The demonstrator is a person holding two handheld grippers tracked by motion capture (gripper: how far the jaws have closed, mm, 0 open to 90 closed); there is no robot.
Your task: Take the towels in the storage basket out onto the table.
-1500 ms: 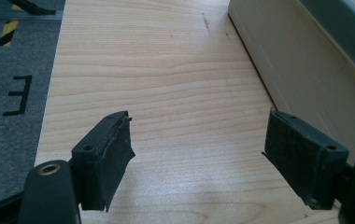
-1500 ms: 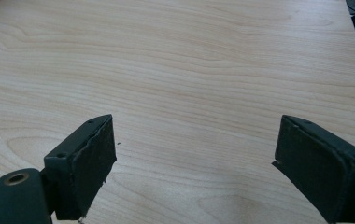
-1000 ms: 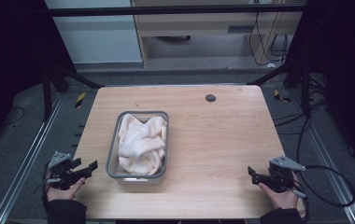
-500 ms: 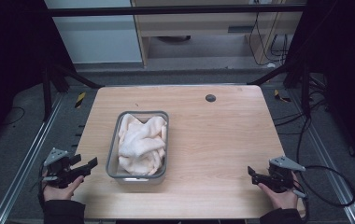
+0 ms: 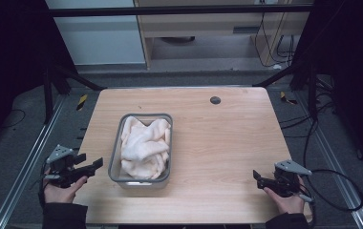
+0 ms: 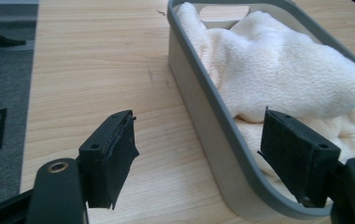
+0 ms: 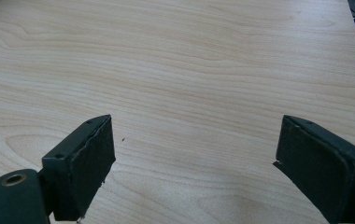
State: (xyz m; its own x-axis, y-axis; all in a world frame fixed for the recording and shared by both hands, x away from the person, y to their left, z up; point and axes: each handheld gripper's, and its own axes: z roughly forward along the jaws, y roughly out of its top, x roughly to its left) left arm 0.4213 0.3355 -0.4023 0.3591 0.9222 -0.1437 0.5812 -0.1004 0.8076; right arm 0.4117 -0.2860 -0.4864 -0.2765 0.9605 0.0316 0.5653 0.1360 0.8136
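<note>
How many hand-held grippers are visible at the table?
2. The left hand-held gripper is at the table's near left edge, beside the grey container; the right hand-held gripper is at the near right corner.

In the left gripper view the picture's top edge crops the grey tray (image 6: 222,116) at its far end, and the cream towel (image 6: 278,70) heaped inside hides its floor; its near corner sits behind a black jaw.
</note>
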